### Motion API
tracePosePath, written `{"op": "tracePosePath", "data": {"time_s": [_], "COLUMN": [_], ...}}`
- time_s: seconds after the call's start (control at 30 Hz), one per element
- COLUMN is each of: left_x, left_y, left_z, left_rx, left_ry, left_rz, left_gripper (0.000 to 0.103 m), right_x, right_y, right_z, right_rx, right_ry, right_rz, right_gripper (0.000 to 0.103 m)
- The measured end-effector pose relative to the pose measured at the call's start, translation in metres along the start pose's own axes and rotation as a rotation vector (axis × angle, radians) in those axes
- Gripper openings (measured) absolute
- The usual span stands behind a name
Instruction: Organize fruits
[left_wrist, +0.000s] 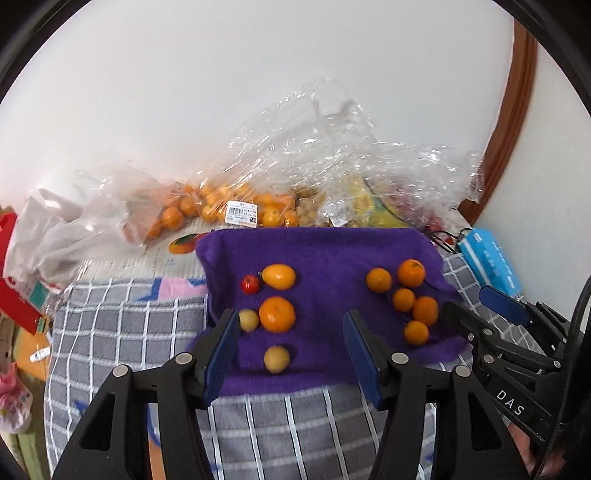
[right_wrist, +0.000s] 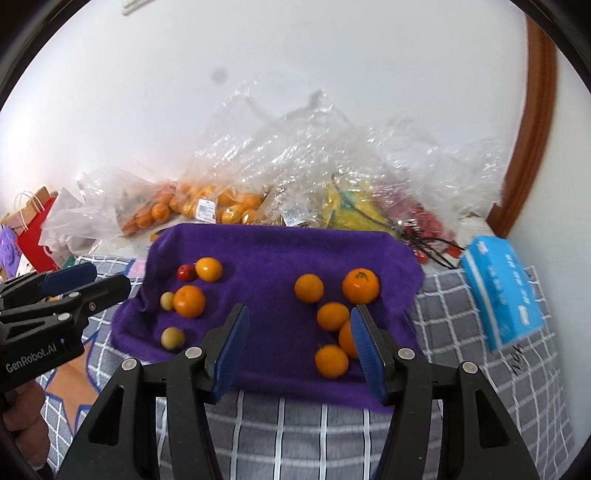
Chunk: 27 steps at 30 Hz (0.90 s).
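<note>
Both the left gripper (left_wrist: 291, 354) and right gripper (right_wrist: 299, 347) hang released and empty above the purple cloth (right_wrist: 266, 254), fruits apparently sorted below them: mixed fruits (left_wrist: 277, 314) ahead of the left, oranges (right_wrist: 332, 315) ahead of the right.

Left hand-held gripper (left_wrist: 290, 354): held tilted downward, its blue-padded jaws parted, with nothing clamped between them. Right hand-held gripper (right_wrist: 299, 349): carried alongside at a like downward tilt, jaws likewise parted and nothing gripped. Each gripper is seen at the edge of the other's view. Part of a hand (right_wrist: 22, 413) is seen wrapped around the left gripper's handle.
</note>
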<state>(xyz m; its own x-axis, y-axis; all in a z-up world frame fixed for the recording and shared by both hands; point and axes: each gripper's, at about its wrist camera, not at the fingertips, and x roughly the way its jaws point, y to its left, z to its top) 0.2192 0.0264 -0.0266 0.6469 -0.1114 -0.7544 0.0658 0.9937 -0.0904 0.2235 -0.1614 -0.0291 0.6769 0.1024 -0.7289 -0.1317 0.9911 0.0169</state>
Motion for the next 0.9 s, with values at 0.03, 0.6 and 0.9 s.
{"op": "tracePosePath", "data": {"time_s": [0.03, 0.6, 0.9], "left_x": [-0.006, -0.114, -0.154], "left_y": [-0.001, -0.023, -0.029], "left_z": [-0.003, -0.080, -0.116], "left_rx": [0.001, 0.000, -0.019], "left_ry": [-0.005, -0.191, -0.258], "left_rz": [0.003, 0.041, 0.034], "left_gripper": [0.060, 0.082, 0.084], "right_x": [-0.009, -0.126, -0.170], "right_y": [0.001, 0.003, 0.000], "right_z": [-0.004, -0.076, -0.109], "right_rx": [0.001, 0.040, 0.046], "right_ry": [-0.002, -0.134, -0.189], "right_rz": [-0.001, -0.023, -0.021], "right_gripper": [0.057, 0.102, 0.103]}}
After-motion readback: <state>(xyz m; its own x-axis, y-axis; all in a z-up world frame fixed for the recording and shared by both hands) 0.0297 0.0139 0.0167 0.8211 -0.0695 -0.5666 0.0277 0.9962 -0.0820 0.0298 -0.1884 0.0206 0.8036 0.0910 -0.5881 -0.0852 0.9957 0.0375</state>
